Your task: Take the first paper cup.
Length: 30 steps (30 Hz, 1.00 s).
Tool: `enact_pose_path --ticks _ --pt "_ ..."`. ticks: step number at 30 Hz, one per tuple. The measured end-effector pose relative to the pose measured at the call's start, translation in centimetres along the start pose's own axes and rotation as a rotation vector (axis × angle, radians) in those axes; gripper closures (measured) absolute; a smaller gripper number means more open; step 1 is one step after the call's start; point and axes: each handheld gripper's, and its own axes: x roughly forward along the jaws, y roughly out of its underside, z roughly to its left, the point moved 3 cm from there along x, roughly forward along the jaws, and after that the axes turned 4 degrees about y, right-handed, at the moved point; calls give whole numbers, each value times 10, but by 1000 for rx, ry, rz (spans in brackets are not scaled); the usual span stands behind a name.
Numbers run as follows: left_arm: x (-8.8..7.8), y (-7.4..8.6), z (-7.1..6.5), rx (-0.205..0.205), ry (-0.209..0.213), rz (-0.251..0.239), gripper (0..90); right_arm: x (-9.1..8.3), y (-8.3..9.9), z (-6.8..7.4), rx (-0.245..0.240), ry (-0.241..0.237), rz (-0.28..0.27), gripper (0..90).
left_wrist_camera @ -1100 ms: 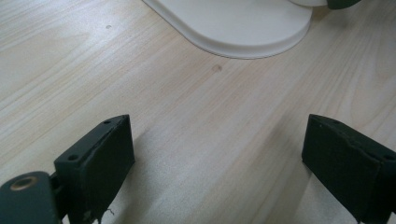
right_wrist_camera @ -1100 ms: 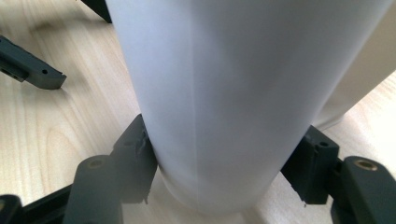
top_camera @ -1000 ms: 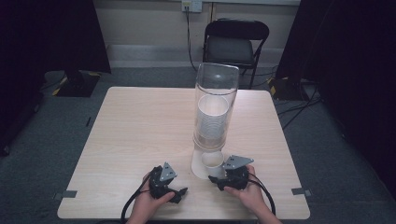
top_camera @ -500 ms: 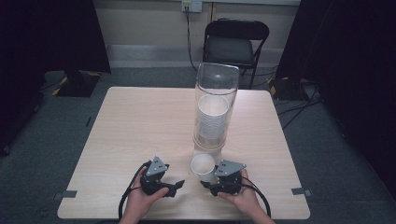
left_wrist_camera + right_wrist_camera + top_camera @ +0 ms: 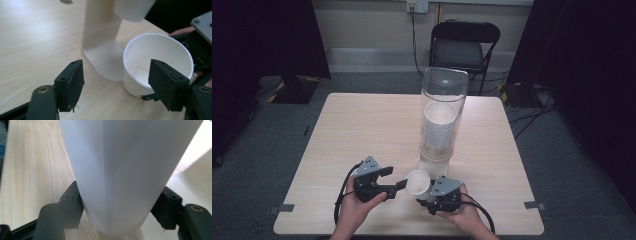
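My right tongs (image 5: pixel 424 196) are clenched on a white paper cup (image 5: pixel 418 181), their black padded jaws pressing both sides of its smooth, tapered wall near the base; in the right gripper view the wall's straight vertical seam runs down the matte paper. The cup is tilted, open mouth up and toward my left tongs (image 5: pixel 398 179), held just above the pale wood-grain bench (image 5: pixel 362 125) and just in front of the dispenser (image 5: pixel 442 120). That dispenser is a tall clear plastic tube with a nested stack of white cups inside, set on a cream, flat-footed stand. My left tongs are released, and their jaws have just been closing; in the left gripper view the cup's round rim sits behind the right-hand jaw, its rubbery pad not touching the paper.
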Motion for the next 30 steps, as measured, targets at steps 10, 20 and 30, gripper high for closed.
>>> enact_pose_path --ticks 10,20,30 --pt "8 8 -2 -52 10 79 476 8 -9 14 -49 -43 -29 338" --pt "3 16 9 -140 -22 145 858 14 -10 21 -36 -49 -18 266" --pt "-23 16 40 -207 -162 122 869 8 -2 7 34 -17 -11 217"
